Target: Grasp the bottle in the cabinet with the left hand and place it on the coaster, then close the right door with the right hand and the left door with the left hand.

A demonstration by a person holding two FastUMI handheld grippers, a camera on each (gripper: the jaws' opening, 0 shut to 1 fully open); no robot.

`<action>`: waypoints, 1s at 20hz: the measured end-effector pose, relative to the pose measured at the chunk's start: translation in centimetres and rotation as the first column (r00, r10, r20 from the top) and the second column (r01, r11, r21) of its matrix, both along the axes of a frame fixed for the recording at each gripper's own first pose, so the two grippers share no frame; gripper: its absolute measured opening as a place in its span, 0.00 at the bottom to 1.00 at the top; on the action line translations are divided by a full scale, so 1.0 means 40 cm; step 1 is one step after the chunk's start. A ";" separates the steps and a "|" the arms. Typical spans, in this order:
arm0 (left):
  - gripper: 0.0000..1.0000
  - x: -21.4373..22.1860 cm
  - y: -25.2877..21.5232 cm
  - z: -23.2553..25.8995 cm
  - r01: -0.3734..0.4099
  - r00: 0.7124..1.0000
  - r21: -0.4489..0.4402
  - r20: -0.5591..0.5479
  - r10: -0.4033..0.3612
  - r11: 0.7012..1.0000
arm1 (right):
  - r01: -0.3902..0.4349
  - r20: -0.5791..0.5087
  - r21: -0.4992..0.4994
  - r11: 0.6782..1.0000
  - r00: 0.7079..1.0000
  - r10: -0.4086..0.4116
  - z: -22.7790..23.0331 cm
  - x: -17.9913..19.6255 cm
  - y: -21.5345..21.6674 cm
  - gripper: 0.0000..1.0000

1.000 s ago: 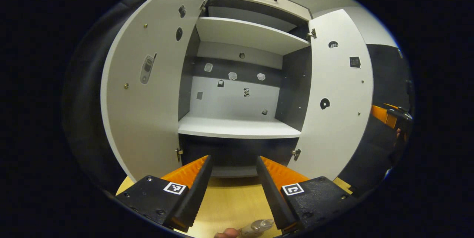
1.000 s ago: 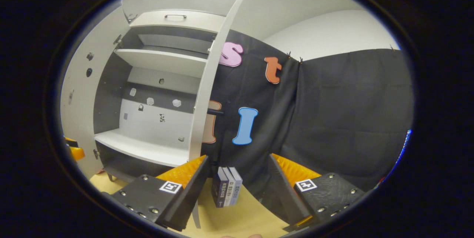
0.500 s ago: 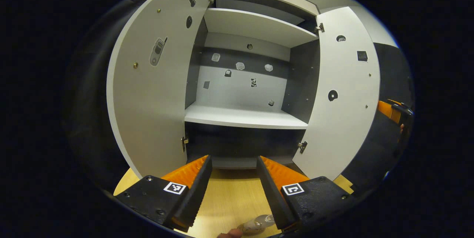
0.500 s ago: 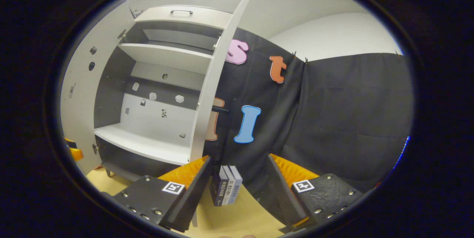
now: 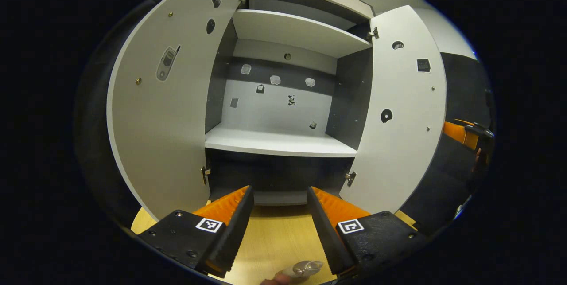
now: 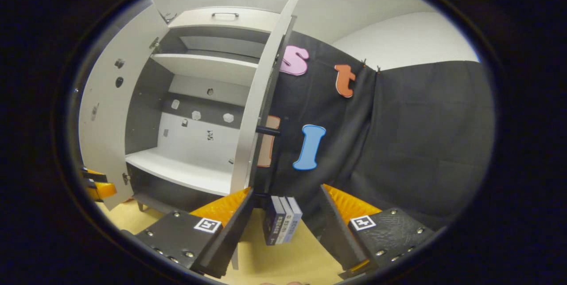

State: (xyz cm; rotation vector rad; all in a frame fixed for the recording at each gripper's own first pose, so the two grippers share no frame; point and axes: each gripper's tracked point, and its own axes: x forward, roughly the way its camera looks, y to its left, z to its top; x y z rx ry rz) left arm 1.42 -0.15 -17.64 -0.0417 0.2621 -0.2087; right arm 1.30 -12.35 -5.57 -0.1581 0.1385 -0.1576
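In left gripper view, left gripper (image 5: 280, 232) at 6 o'clock, jaws apart w/ nothing between, pointed at open cabinet (image 5: 283, 99). Bottle (image 5: 304, 268) at 6 o'clock bottom edge, on wooden tabletop (image 5: 277, 236) just inside the right-side finger; clear, partly cut off by edge, so can't tell upright or lying, and can't make out any coaster under it. Bit of a hand (image 5: 272, 279) at the same edge just beside the bottle. Left door (image 5: 164, 112) swung wide at 9 o'clock, right door (image 5: 401, 112) swung out at 3 o'clock; both w/ small stickers and screw heads. Middle shelf (image 5: 279, 143) bare at centre, upper shelf (image 5: 297, 32) at 12; small stickers on back panel. Other gripper's body (image 5: 465, 134) at 3 o'clock, past right door's edge. In right gripper view, right gripper (image 6: 287, 227) at 6 o'clock, spread wide, holding nothing. Small stack of upright boxes (image 6: 282, 226) on tabletop between its fingers, ahead, not touching. Right door (image 6: 263, 94) edge-on at 12, its handle (image 6: 268, 132) sticking out towards 3 o'clock. Left door (image 6: 113, 112) at 9 o'clock; other gripper (image 6: 99, 185) at 8 o'clock.
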 end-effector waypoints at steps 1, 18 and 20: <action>0.80 -0.003 0.002 0.006 -0.003 1.000 -0.003 0.007 0.003 1.000 | -0.023 -0.002 0.015 1.000 1.000 0.023 -0.002 0.004 0.019 0.90; 0.80 -0.075 0.174 0.017 -0.185 0.983 0.037 0.013 0.185 0.982 | -0.204 0.010 0.086 0.975 0.979 0.204 -0.012 0.069 0.227 0.91; 0.80 -0.087 0.195 0.023 -0.204 0.979 0.057 0.020 0.203 0.977 | -0.216 0.008 0.101 0.971 0.976 0.217 -0.016 0.076 0.246 0.94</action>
